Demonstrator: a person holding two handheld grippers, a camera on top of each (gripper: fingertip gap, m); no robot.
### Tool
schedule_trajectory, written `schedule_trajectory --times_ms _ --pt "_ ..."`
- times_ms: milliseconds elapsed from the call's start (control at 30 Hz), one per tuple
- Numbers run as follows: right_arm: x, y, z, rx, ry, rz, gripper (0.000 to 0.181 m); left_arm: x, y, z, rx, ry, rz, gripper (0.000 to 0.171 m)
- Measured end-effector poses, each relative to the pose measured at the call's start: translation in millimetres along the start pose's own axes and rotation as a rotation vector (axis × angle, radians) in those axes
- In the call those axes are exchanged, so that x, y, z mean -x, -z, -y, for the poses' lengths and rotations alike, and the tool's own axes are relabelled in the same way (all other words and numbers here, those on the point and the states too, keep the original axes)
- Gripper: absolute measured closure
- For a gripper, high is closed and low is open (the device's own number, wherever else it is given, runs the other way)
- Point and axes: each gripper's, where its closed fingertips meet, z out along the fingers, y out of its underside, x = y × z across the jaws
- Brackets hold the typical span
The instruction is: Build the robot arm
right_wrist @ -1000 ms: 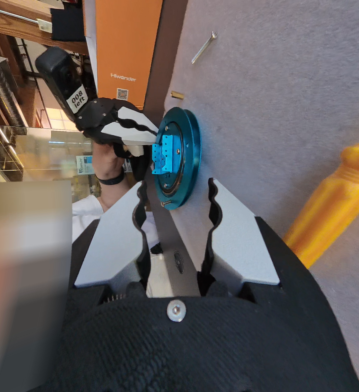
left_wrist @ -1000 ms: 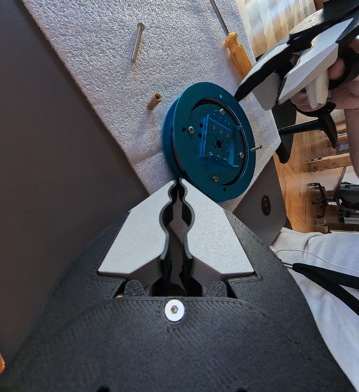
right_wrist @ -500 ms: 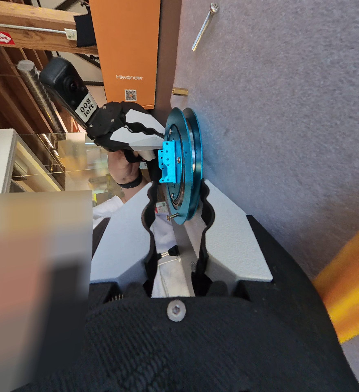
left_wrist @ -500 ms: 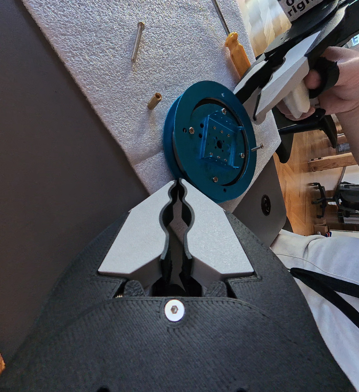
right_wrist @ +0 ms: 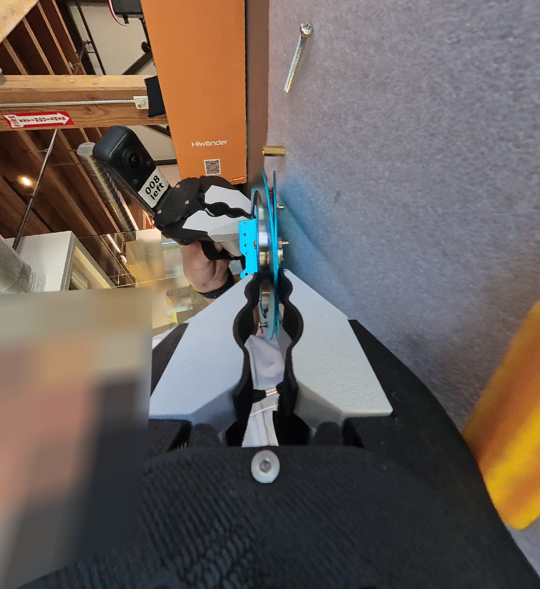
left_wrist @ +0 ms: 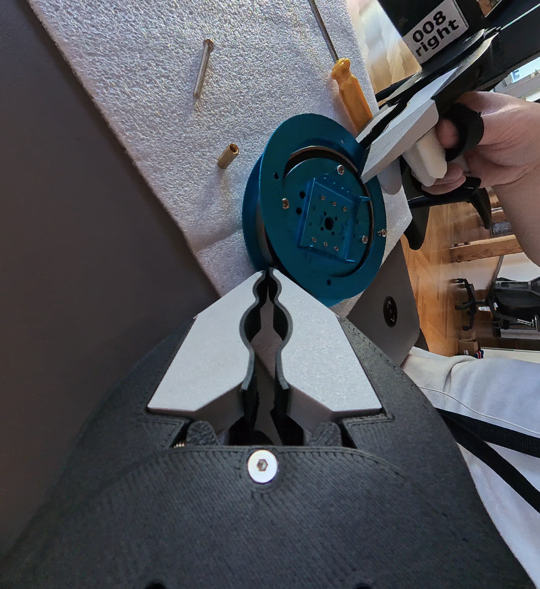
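Note:
A blue round disc assembly (left_wrist: 272, 197) with a square blue bracket (left_wrist: 326, 220) on top sits partly on a white foam mat (left_wrist: 154, 95). My right gripper (right_wrist: 270, 277) is shut on the disc's rim (right_wrist: 273, 229), one finger on each face. It also shows in the left wrist view (left_wrist: 366, 159), at the disc's far edge. My left gripper (left_wrist: 268, 273) is shut and empty, with its tips against the disc's near rim. It also shows in the right wrist view (right_wrist: 246, 216). The disc is tilted, its right-gripper side raised off the mat.
A long screw (left_wrist: 202, 68), a brass standoff (left_wrist: 228, 155) and a yellow-handled screwdriver (left_wrist: 350, 92) lie on the mat beyond the disc. A grey device corner (left_wrist: 386, 315) lies by the mat's edge. An orange box (right_wrist: 205, 89) stands past the dark table (left_wrist: 55, 223). My hands' fingertips stand some 10 centimetres from each other. From my right tips it is roughly 12 centimetres to the yellow-handled screwdriver (left_wrist: 350, 92); from my left, 20 centimetres.
My right gripper moved in onto the disc and closed on its rim, and that side of the disc lifted off the mat. My left gripper stayed shut at the near rim.

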Motion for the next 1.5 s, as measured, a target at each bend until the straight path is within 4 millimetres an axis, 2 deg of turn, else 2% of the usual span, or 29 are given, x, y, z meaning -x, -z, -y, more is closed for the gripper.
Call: schedule_trajectory --times_ms 500,700,767,900,967,1167,1500 --pt "-8 -1 -8 0.046 0.093 -0.053 0.169 -2 -1 0 0.008 0.025 -0.025 0.171" --pt "-8 -1 -10 0.058 0.112 -0.052 0.169 -9 10 -6 -0.024 0.089 -0.024 0.171" --pt "-9 0 -10 0.065 0.126 -0.052 0.169 -8 11 -8 -0.043 0.121 -0.014 0.158" --pt "-8 -1 -10 0.073 0.161 -0.043 0.169 -4 17 1 -0.139 0.187 -0.039 0.14" --pt "-7 -1 -10 0.07 0.191 -0.033 0.17 -4 18 4 -0.161 0.188 -0.06 0.136" --pt "-6 -1 -10 0.059 0.325 -0.053 0.172 -8 12 15 -0.164 0.115 -0.06 0.131" --pt "-4 1 -13 0.064 0.409 -0.069 0.172 -7 5 15 -0.142 0.14 -0.052 0.133"
